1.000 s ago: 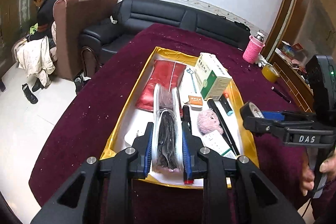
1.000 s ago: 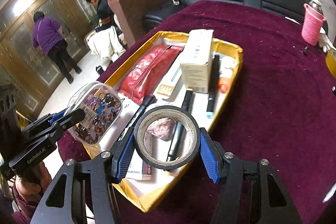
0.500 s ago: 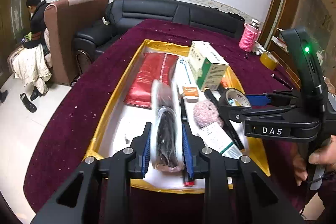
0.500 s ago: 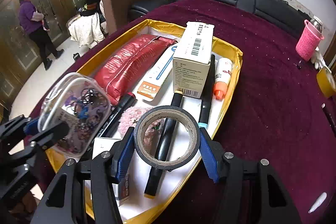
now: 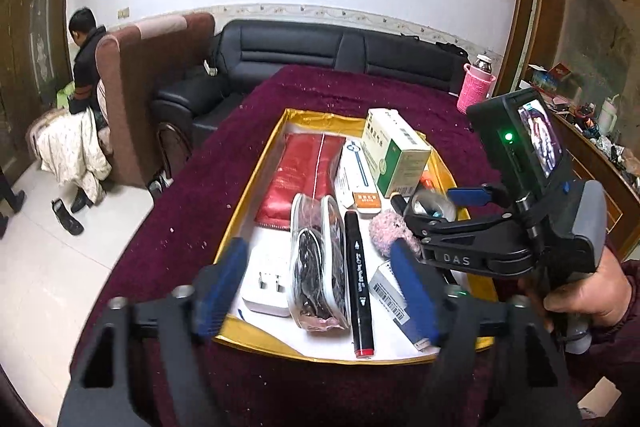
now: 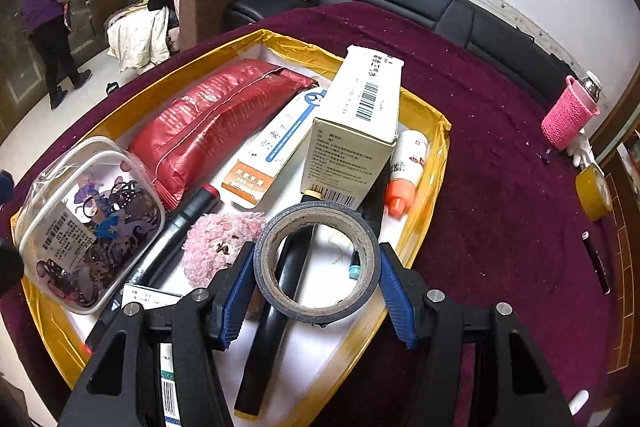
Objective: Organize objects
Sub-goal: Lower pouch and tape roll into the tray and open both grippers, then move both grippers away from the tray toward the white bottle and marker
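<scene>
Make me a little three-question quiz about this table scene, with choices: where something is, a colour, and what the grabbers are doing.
1. Where does the clear pouch of hair ties lie?
A. on the sofa
B. in the yellow-rimmed tray
C. on the floor

2. What colour is the knitted sleeve on the bottle at the table's far side?
A. pink
B. green
C. blue

3. What is the right gripper doing?
A. standing open with nothing in it
B. gripping a marker
C. gripping a roll of dark tape

Answers: 1 B, the pouch rests on the tray's white floor beside the black marker, in front of the open left gripper. 2 A, the sleeve is bright pink. 3 C, both blue pads press the roll's sides.
</scene>
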Demonstrator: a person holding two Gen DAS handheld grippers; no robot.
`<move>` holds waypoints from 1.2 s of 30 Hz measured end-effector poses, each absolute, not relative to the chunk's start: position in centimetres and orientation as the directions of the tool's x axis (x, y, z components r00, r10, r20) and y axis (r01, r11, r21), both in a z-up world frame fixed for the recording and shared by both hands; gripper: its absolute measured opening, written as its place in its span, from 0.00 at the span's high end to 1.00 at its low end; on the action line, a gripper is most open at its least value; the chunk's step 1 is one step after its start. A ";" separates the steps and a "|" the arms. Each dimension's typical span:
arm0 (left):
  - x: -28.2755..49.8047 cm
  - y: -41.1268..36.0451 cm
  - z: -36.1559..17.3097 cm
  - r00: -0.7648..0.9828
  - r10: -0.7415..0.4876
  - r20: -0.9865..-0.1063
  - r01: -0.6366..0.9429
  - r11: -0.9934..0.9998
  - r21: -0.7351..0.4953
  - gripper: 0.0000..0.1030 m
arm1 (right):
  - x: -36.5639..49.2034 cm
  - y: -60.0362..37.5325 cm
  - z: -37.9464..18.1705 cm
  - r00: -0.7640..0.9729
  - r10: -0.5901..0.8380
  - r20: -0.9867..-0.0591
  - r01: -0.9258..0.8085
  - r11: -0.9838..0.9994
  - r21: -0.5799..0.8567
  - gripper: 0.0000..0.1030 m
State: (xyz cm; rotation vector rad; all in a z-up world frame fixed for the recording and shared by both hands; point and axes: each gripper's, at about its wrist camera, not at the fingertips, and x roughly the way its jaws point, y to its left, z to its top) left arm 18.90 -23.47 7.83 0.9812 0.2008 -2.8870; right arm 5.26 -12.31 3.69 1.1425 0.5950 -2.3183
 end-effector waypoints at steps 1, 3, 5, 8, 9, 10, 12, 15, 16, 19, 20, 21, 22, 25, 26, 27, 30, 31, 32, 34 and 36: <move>19.0 -23.2 8.0 -0.794 -0.050 -0.606 0.124 -0.989 -0.080 0.24 | 5.4 -12.2 4.0 -0.541 -0.229 -0.809 0.588 -0.791 -0.169 0.37; 19.0 -23.0 8.2 -0.795 -0.063 -0.603 0.126 -0.990 -0.063 0.20 | 5.7 -11.6 4.9 -0.565 -0.240 -0.789 0.577 -0.799 -0.170 0.32; 19.0 -22.8 8.4 -0.796 -0.070 -0.602 0.128 -0.990 -0.054 0.17 | 6.0 -10.7 6.1 -0.595 -0.259 -0.760 0.561 -0.812 -0.162 0.21; 18.9 -22.4 8.5 -0.794 -0.085 -0.601 0.137 -0.990 -0.041 0.15 | 6.5 -9.2 7.5 -0.626 -0.274 -0.730 0.534 -0.833 -0.145 0.17; 18.9 -22.3 8.5 -0.793 -0.095 -0.601 0.144 -0.989 -0.034 0.15 | 6.6 -8.9 7.7 -0.629 -0.275 -0.727 0.528 -0.838 -0.139 0.16; 18.9 -22.1 8.6 -0.792 -0.113 -0.600 0.158 -0.987 -0.022 0.13 | 6.6 -8.3 7.9 -0.632 -0.277 -0.724 0.517 -0.847 -0.128 0.16; 18.9 -21.9 8.8 -0.787 -0.146 -0.599 0.184 -0.983 -0.002 0.12 | 6.7 -7.5 8.1 -0.632 -0.279 -0.723 0.501 -0.859 -0.107 0.15; 19.0 -21.8 9.2 -0.776 -0.205 -0.597 0.235 -0.972 0.028 0.10 | 7.0 -6.2 8.0 -0.631 -0.277 -0.725 0.478 -0.875 -0.081 0.15; 19.0 -21.9 9.3 -0.769 -0.227 -0.598 0.257 -0.966 0.036 0.09 | 7.2 -5.9 7.9 -0.631 -0.275 -0.725 0.470 -0.880 -0.075 0.14; 18.8 -21.9 9.5 -0.749 -0.272 -0.604 0.304 -0.951 0.051 0.08 | 7.8 -5.3 7.7 -0.627 -0.280 -0.727 0.463 -0.885 -0.058 0.14; 18.8 -21.9 9.5 -0.743 -0.281 -0.607 0.314 -0.948 0.054 0.08 | 8.0 -5.1 7.7 -0.629 -0.281 -0.725 0.461 -0.886 -0.056 0.14; 18.8 -21.8 9.5 -0.737 -0.291 -0.610 0.324 -0.944 0.058 0.08 | 8.2 -5.0 7.7 -0.631 -0.281 -0.723 0.460 -0.886 -0.057 0.13; 18.8 -21.7 9.6 -0.732 -0.300 -0.612 0.333 -0.941 0.064 0.08 | 8.5 -4.9 7.7 -0.635 -0.280 -0.720 0.460 -0.886 -0.061 0.13; 18.8 -21.2 9.7 -0.720 -0.318 -0.617 0.343 -0.936 0.082 0.08 | 9.1 -4.5 7.8 -0.649 -0.279 -0.708 0.463 -0.883 -0.077 0.13; 18.8 -21.0 9.7 -0.718 -0.321 -0.618 0.342 -0.936 0.088 0.08 | 9.4 -4.4 7.9 -0.652 -0.281 -0.704 0.465 -0.882 -0.079 0.13; 18.8 -20.6 9.8 -0.716 -0.322 -0.619 0.338 -0.936 0.096 0.08 | 9.5 -4.3 8.0 -0.653 -0.284 -0.702 0.466 -0.881 -0.077 0.12; 18.7 -19.5 9.8 -0.714 -0.323 -0.621 0.318 -0.940 0.124 0.08 | 9.8 -3.7 8.3 -0.656 -0.297 -0.694 0.467 -0.882 -0.064 0.12; 18.6 -19.1 9.9 -0.714 -0.324 -0.621 0.311 -0.941 0.133 0.08 | 9.9 -3.4 8.3 -0.658 -0.300 -0.691 0.466 -0.883 -0.060 0.12; 18.6 -18.7 9.9 -0.715 -0.324 -0.620 0.304 -0.942 0.141 0.08 | 10.0 -3.2 8.4 -0.659 -0.302 -0.689 0.464 -0.884 -0.057 0.11; 18.5 -17.8 10.0 -0.716 -0.324 -0.618 0.290 -0.944 0.160 0.08 | 10.1 -2.7 8.5 -0.660 -0.306 -0.687 0.462 -0.886 -0.049 0.11; 18.4 -17.2 10.0 -0.715 -0.325 -0.619 0.280 -0.944 0.172 0.08 | 10.2 -2.3 8.5 -0.661 -0.308 -0.685 0.458 -0.888 -0.043 0.11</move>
